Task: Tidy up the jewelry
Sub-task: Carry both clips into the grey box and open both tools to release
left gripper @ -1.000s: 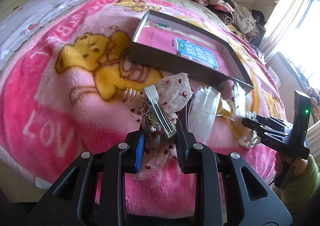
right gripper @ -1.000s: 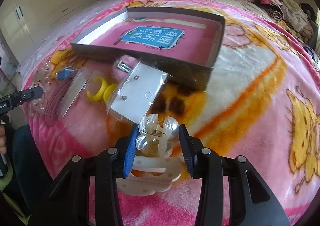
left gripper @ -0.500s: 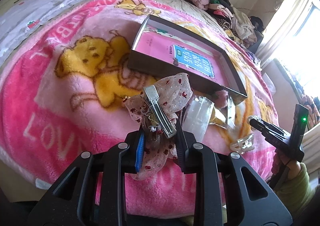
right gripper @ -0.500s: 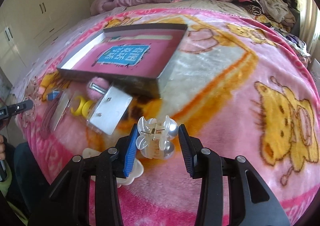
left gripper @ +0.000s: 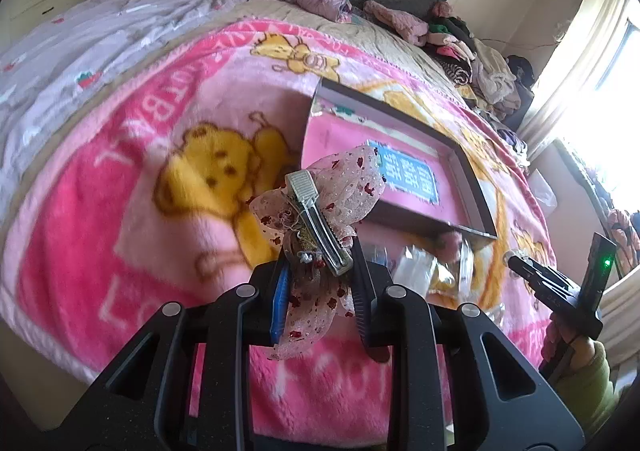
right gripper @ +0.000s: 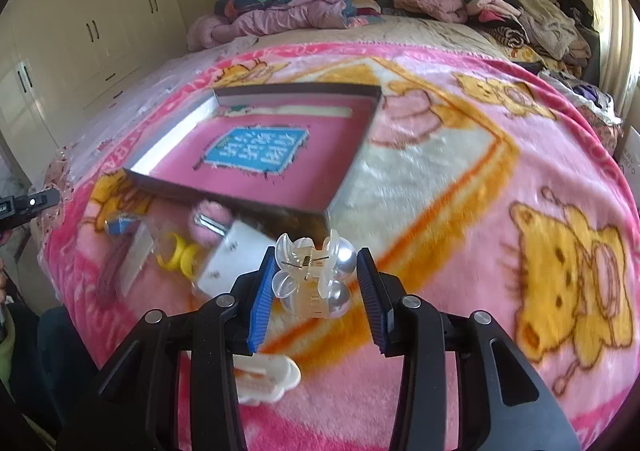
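My left gripper [left gripper: 320,271] is shut on a sheer pink bow hair clip [left gripper: 320,203] with red spots and a silver metal clasp, held up above the blanket. My right gripper [right gripper: 316,275] is shut on a clear claw clip with pearl balls [right gripper: 314,275], also lifted off the bed. A shallow open box [left gripper: 472,187] with a pink lining and a blue label lies on the blanket ahead of both grippers, and its dark front wall [right gripper: 280,211] shows in the right wrist view. The right gripper [left gripper: 516,261] appears at the right edge of the left wrist view.
Loose items lie in front of the box: a white card in a clear bag [right gripper: 236,263], yellow rings [right gripper: 180,251], a pink pompom clip [right gripper: 212,215], a cream flower clip [right gripper: 264,375]. Piled clothes [right gripper: 520,19] line the bed's far side. Cupboards [right gripper: 80,35] stand at left.
Both grippers have risen and drawn back with their clips. The box and the loose items now sit farther below and ahead.
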`<state>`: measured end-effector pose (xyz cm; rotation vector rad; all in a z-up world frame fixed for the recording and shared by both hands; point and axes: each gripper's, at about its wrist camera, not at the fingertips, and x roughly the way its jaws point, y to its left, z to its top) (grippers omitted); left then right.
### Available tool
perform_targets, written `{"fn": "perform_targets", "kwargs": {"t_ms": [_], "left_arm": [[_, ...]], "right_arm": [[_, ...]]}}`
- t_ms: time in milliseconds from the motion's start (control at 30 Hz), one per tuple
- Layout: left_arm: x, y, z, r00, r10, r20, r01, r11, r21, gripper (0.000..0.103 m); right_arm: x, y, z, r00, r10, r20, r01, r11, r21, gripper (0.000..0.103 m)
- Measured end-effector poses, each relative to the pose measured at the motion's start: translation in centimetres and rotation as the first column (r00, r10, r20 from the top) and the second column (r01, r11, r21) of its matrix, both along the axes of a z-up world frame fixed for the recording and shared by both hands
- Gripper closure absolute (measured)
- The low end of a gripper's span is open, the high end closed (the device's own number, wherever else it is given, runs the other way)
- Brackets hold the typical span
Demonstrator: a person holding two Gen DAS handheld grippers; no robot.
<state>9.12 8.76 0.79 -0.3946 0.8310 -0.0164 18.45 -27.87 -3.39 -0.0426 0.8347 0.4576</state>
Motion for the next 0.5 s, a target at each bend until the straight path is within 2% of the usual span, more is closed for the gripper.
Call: {"fn": "perform_targets", "kwargs": {"t_ms": [500], "left_arm": [[6.4, -1.4, 3.5, 0.995, -0.062, 0.079, 0.058, 0.997, 0.041, 0.084]], "right_arm": [[3.4, 2.1, 3.9, 0.995, 0.009, 0.099, -0.012, 1.0, 0.027, 0.065]]}}
